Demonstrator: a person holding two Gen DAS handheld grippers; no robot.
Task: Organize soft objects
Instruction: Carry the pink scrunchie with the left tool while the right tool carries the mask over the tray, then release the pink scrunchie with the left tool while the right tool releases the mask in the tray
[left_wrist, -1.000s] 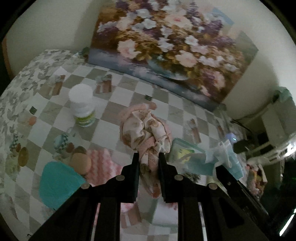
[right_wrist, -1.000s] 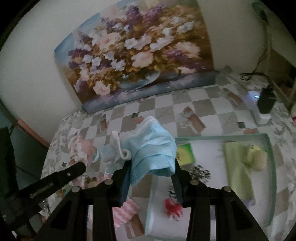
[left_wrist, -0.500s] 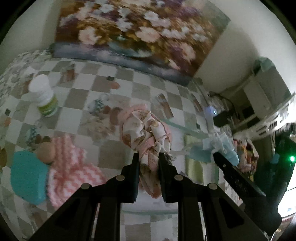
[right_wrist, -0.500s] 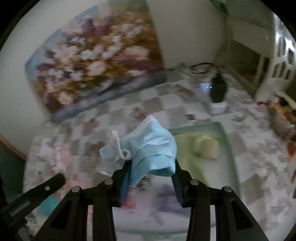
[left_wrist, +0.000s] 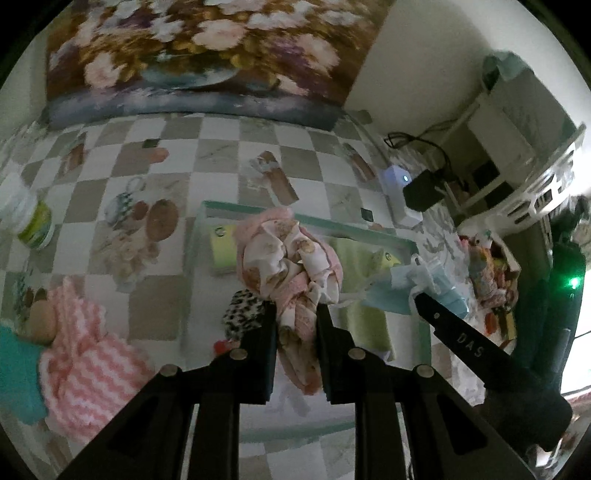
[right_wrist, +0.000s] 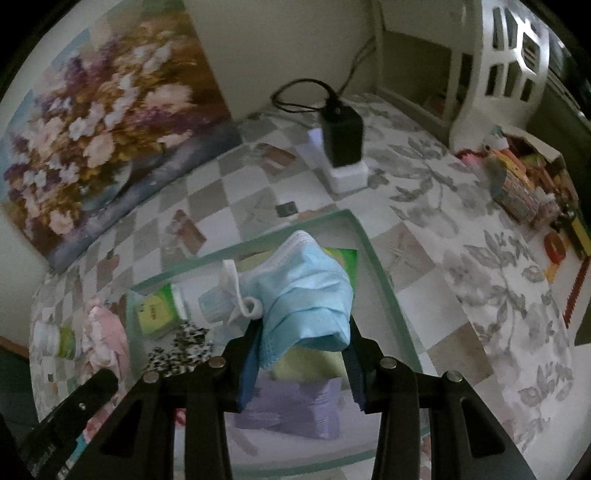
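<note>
My left gripper (left_wrist: 295, 314) is shut on a crumpled pink floral cloth (left_wrist: 291, 258), which hangs over the glass tray (left_wrist: 255, 210). My right gripper (right_wrist: 303, 332) is shut on a bunched light-blue face mask (right_wrist: 306, 291), also above the tray (right_wrist: 376, 266). In the left wrist view the mask (left_wrist: 413, 288) and the right gripper's finger (left_wrist: 461, 343) show at the right. The tray holds a green packet (right_wrist: 155, 310), a leopard-print scrunchie (right_wrist: 184, 350), a yellow-green cloth (left_wrist: 365, 266) and a lilac cloth (right_wrist: 295, 410).
A pink-and-white knitted cloth (left_wrist: 85, 362), a teal item (left_wrist: 14, 373) and a white jar (left_wrist: 26, 218) lie left of the tray on the checked tablecloth. A flower painting (left_wrist: 192, 55) leans on the wall. A black charger (right_wrist: 341, 133) stands behind the tray; clutter (right_wrist: 524, 184) fills the right.
Both grippers have swung to the right with their loads, from beside the tray to above it. The jar and the pink knitted cloth have slid to the left edge of the left wrist view.
</note>
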